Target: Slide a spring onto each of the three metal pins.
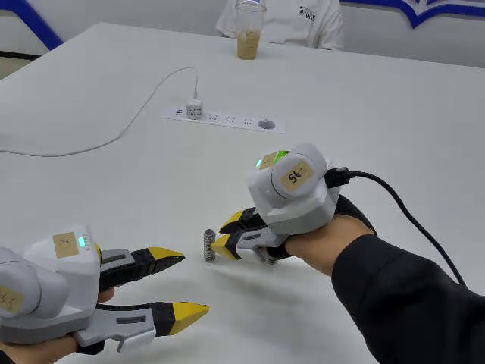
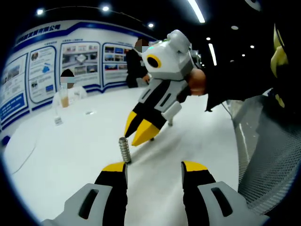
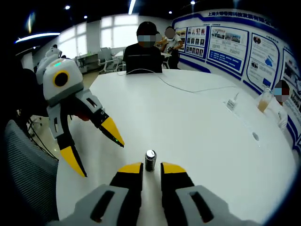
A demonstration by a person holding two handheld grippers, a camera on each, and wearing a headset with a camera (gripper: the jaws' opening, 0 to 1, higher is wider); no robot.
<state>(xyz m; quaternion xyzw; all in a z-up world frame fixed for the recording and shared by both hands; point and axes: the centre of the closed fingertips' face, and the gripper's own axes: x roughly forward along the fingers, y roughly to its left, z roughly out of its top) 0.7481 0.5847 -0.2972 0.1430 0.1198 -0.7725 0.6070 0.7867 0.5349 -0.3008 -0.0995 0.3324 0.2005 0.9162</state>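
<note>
A small coil spring (image 1: pixel 209 245) stands upright on the white table (image 1: pixel 364 136), with a metal pin end showing at its top (image 3: pixel 150 155). My right gripper (image 1: pixel 226 233) comes in from the right, and its yellow tips are a narrow gap apart. The spring (image 3: pixel 150 161) sits right at the mouth of that gap, just ahead of my right gripper (image 3: pixel 151 168); I see no firm grip. My left gripper (image 1: pixel 182 284) is open at the lower left, empty, a little short of the spring (image 2: pixel 124 149). From my left gripper (image 2: pixel 154 167) I see the right gripper (image 2: pixel 141 131) above the spring.
A white power strip (image 1: pixel 227 120) with a plugged charger and a trailing cable lies mid-table. An iced drink cup (image 1: pixel 248 30) stands at the far edge before a seated person. A black cable (image 1: pixel 409 220) trails from the right gripper. A mesh chair (image 3: pixel 23 165) stands beside the table.
</note>
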